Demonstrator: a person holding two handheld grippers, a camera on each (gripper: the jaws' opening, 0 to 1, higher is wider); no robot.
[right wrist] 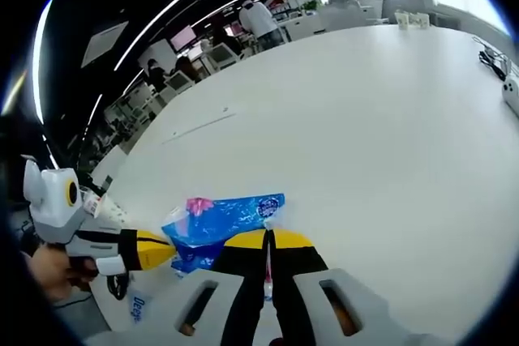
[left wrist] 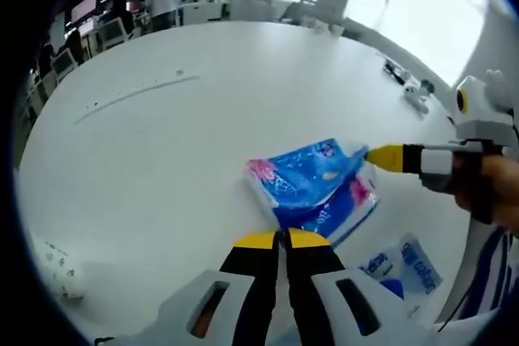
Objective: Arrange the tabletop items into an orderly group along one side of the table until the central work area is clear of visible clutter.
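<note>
Currently both grippers grip the blue plastic tissue pack (left wrist: 312, 185): right gripper (right wrist: 268, 238) clamps its 3 o'clock edge, left gripper (left wrist: 281, 238) its 6 o'clock edge. Next, probably carry it toward the table (left wrist: 203, 119) side.

Both tongs (left wrist: 281, 239) (closed) grip tissue pack (left wrist: 312, 184)

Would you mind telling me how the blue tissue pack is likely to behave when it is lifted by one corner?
The blue tissue pack looks soft: its wrapper is creased, so it will probably sag rather than stay flat. It seems light for its bulk. The glossy film may slip from the right gripper, whose fingers look closed on a thin corner. It lies flat on the white table, so rolling seems unlikely.
</note>
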